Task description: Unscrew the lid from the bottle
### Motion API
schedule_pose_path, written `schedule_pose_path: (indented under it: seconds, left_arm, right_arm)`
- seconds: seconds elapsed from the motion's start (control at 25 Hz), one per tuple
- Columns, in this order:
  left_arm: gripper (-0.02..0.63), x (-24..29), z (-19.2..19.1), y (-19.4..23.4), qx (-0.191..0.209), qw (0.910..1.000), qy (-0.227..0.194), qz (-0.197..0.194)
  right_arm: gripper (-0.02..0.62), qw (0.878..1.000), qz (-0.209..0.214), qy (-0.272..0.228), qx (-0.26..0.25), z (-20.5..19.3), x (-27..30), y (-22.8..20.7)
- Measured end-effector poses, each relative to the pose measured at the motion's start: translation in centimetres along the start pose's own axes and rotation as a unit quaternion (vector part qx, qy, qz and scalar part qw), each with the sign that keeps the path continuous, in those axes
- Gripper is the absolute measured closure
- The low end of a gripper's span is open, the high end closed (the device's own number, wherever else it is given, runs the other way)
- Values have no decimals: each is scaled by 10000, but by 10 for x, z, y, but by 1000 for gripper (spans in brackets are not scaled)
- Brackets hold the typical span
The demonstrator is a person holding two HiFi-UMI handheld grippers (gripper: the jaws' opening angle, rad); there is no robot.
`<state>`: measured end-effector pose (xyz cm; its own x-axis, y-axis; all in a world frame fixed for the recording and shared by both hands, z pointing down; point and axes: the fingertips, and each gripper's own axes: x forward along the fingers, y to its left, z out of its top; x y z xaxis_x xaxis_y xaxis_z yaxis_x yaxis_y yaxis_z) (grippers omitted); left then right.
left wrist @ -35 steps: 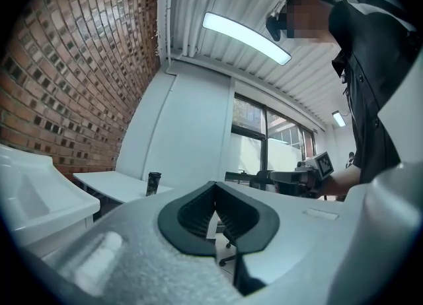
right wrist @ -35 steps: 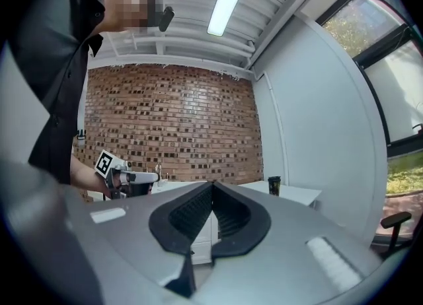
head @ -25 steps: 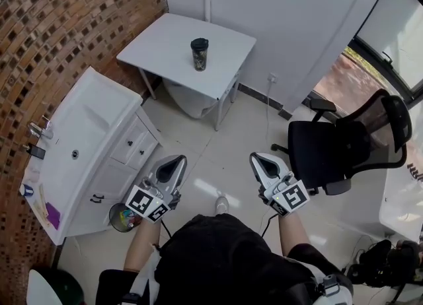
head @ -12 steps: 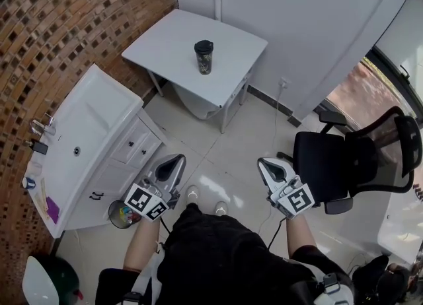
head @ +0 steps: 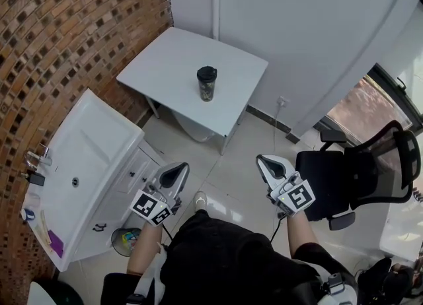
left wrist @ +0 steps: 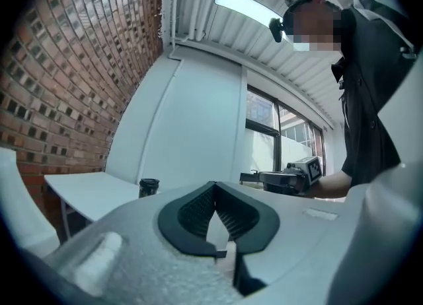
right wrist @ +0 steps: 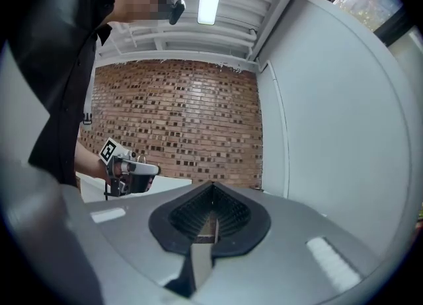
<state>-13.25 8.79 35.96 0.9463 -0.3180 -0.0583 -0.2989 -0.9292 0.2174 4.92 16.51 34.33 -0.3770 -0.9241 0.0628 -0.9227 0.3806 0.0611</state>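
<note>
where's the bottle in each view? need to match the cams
Head view: bottle stands upper middle, on the white table.
Left gripper view: bottle is small, low and left of centre, on the same table.
Right gripper view: not in it.
Shared landmark: the brick wall, at left in the head and left gripper views, centre in the right gripper view.

bottle (head: 206, 83) and table (head: 165, 66) nearer, left claw (head: 176, 168), right claw (head: 266, 161) carried forward
</note>
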Motion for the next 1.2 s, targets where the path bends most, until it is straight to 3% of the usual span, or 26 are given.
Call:
schedule_pose_path:
  seconds: [0.24, 0.36, 0.52, 0.8, 0.96, 1.2]
  left_arm:
    - [603, 32, 29, 67, 182, 9994, -86, -274]
    - [603, 46, 29, 86, 317, 9985, -21, -446]
    - [603, 55, 29, 107, 182, 9981, -157, -562]
    - [603, 58, 17, 143, -2, 9993, 74, -361]
    - [603, 81, 14, 154, 37, 9996, 176, -229]
    - [603, 121, 10, 166, 209, 9994, 236, 132]
  right_arm:
    - [591, 9976, -26, 12, -699, 18, 83, -12]
    - [591, 9983, 73, 52, -573, 15, 110, -15]
    - [591, 9993, 126, 163, -310, 12, 130, -31]
    - [591, 9994, 322, 35, 73, 6, 170, -33]
    - [589, 9984, 446, 10, 333, -3, 178, -59]
    - [589, 9970, 732, 73, 222, -16, 191, -121]
